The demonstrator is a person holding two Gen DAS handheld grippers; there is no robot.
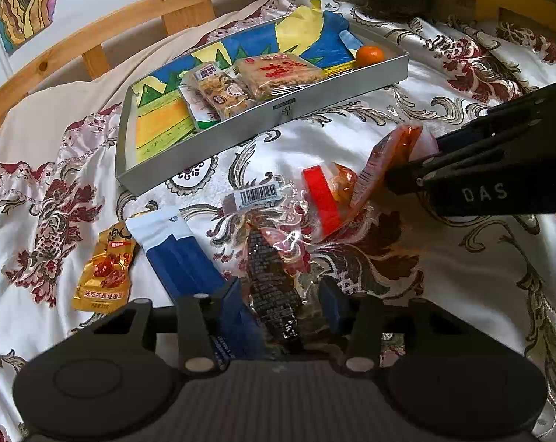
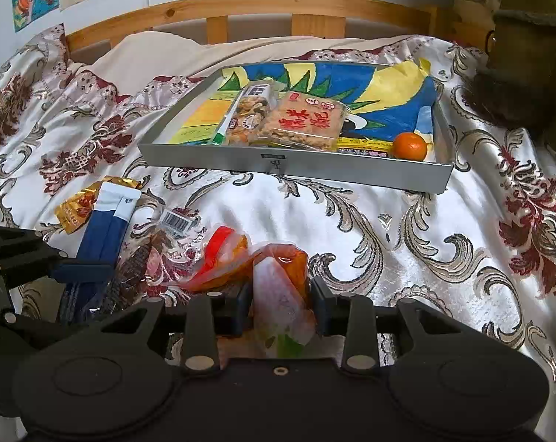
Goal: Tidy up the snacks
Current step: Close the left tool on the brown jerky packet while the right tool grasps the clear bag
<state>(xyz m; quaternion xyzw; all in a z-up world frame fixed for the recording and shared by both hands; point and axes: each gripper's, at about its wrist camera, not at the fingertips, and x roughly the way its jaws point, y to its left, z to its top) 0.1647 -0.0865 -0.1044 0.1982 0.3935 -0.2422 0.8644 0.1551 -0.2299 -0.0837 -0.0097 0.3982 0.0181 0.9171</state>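
Observation:
My left gripper (image 1: 283, 305) stands open low over the bedspread. A clear snack packet with a dark label and barcode (image 1: 274, 276) lies between its blue pads without being visibly squeezed. A blue-and-white packet (image 1: 178, 254) lies under its left finger, and a gold packet (image 1: 102, 276) lies further left. My right gripper (image 2: 281, 298) is shut on an orange-and-pink packet (image 2: 278, 276), held a little above the cover. A red-and-orange packet (image 2: 222, 258) lies just left of it. The grey tray (image 2: 296, 169) behind holds two rice-cracker packs (image 2: 300, 121) and a mandarin (image 2: 409, 146).
The tray is lined with a painted blue, yellow and green sheet (image 1: 160, 129), bare on its left side. A wooden headboard (image 2: 241, 7) runs along the back, and a dark stuffed object (image 2: 517, 73) sits at the far right. The patterned satin bedspread (image 2: 388, 239) lies open to the right.

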